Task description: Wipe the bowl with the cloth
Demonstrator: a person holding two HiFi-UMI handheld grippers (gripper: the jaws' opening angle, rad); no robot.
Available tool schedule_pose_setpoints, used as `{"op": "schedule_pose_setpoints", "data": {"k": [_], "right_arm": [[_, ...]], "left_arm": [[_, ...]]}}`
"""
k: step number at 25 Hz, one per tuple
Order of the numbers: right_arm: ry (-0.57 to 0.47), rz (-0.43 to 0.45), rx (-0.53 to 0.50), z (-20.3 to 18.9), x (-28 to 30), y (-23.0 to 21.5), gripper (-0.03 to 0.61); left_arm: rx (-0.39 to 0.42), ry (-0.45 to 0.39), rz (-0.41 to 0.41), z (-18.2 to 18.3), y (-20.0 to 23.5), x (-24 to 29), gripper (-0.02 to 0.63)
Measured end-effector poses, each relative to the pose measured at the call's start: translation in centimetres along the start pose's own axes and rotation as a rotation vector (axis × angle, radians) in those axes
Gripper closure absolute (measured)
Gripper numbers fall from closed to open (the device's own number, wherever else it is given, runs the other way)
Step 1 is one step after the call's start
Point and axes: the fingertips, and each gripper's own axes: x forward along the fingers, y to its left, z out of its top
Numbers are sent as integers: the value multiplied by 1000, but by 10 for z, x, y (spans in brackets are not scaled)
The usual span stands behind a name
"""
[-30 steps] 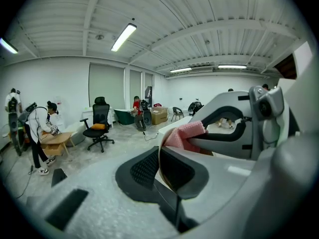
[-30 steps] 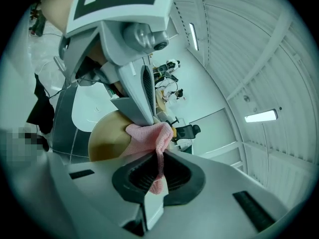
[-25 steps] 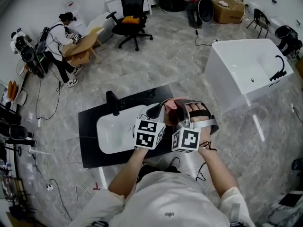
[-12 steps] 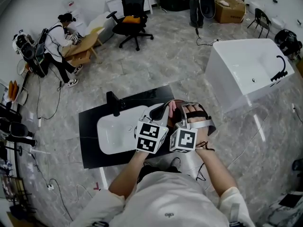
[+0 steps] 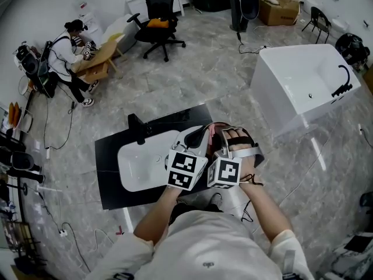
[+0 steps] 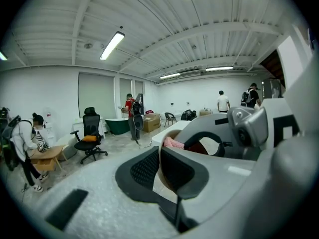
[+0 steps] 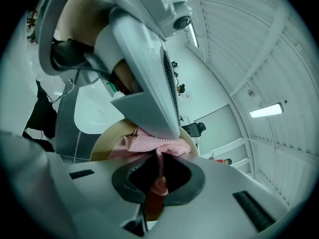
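Observation:
A tan bowl (image 5: 214, 140) hangs over the right end of the sink, tilted on its side. My left gripper (image 5: 201, 136) is shut on its rim; in the left gripper view the rim of the bowl (image 6: 165, 179) sits pinched between the black pads of that gripper (image 6: 159, 166). A pink cloth (image 5: 217, 130) lies inside the bowl. My right gripper (image 7: 158, 176) is shut on a fold of the cloth (image 7: 149, 144), which bunches against the inner wall of the bowl (image 7: 107, 141). The two grippers touch side by side.
Below are a black counter (image 5: 111, 185) with a white sink (image 5: 140, 165) and a black tap (image 5: 137, 128). A white bathtub (image 5: 303, 80) stands at the right. At the back are an office chair (image 5: 157, 16) and a seated person (image 5: 64, 51). Cables cross the floor.
My left gripper has risen slightly with the bowl and rolled a little. The right gripper stays in the bowl with the cloth. Both grips are unchanged.

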Motion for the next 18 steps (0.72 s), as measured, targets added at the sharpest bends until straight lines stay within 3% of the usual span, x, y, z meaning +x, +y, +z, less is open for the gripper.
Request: {"op": "schedule_pose_setpoints", "data": {"k": [18], "right_arm": [[-61,132,-81,26,-1,30,563]], "left_arm": [[13,-15,36,4,15,-9,588]]}}
